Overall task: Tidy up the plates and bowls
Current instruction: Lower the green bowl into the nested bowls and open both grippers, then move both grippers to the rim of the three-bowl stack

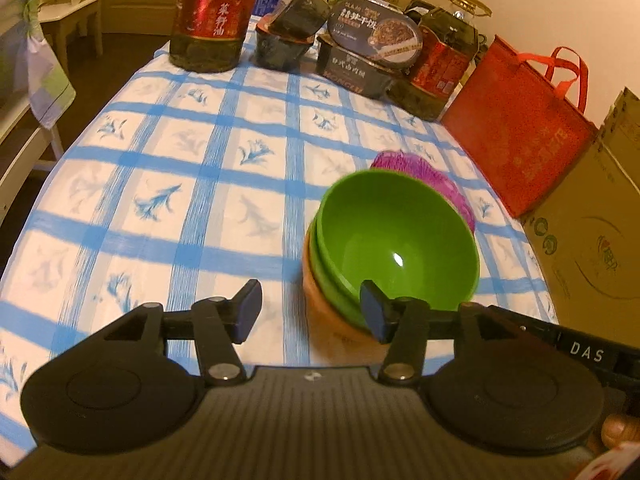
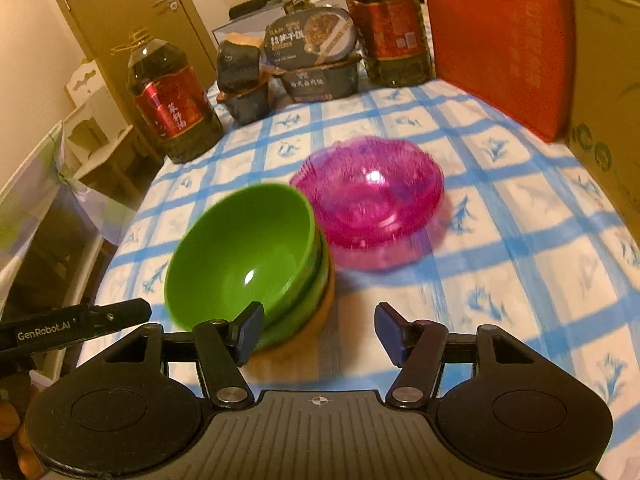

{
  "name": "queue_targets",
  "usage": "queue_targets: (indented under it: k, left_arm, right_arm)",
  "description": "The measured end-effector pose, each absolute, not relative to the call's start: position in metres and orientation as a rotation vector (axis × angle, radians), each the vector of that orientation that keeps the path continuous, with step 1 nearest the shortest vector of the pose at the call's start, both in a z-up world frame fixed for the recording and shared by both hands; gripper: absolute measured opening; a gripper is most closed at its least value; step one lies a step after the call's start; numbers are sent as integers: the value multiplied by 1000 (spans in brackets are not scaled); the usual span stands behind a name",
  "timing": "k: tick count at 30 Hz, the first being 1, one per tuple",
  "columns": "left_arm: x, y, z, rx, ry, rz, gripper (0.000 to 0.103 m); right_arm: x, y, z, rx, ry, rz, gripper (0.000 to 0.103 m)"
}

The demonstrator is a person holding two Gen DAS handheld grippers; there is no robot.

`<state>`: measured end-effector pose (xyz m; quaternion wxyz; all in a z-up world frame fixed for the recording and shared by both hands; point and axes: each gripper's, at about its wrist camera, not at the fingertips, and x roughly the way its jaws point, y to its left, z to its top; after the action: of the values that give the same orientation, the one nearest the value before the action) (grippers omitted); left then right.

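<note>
A stack of bowls, a green bowl [image 1: 394, 236] nested in a second green one on an orange bowl [image 1: 332, 320], stands tilted on the blue-checked tablecloth [image 1: 200, 184]. The stack also shows in the right wrist view [image 2: 240, 264]. A clear pink bowl [image 2: 368, 196] sits right behind it, touching or nearly so; its rim peeks out in the left wrist view [image 1: 424, 172]. My left gripper [image 1: 312, 312] is open and empty, just in front of the stack. My right gripper [image 2: 320, 330] is open and empty, to the right front of the stack.
Two large oil bottles [image 1: 214, 12] [image 2: 388, 24], dark food tubs and boxed meals [image 1: 372, 44] line the table's far edge. A red tote bag [image 1: 516, 128] and a cardboard box [image 1: 592, 240] stand along the right side. The other gripper's body [image 2: 72, 326] shows at left.
</note>
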<state>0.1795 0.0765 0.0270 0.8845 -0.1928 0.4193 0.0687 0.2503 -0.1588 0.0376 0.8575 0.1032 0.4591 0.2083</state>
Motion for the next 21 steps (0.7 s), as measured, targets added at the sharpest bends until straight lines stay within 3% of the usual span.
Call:
queue_targets:
  k: [4, 7, 13, 21]
  left_arm:
    - [164, 71, 26, -403, 875, 150, 51]
    - [154, 68, 27, -406, 868, 152, 63]
    - [139, 67, 32, -431, 850, 148, 73]
    - [132, 57, 39, -307, 834, 201, 73]
  right_arm:
    - [235, -163, 33, 222, 980, 429, 62]
    - [226, -167, 32, 222, 988, 423, 62]
    - [213, -176, 36, 237, 979, 414, 63]
    - [206, -180, 43, 241, 965, 410, 63]
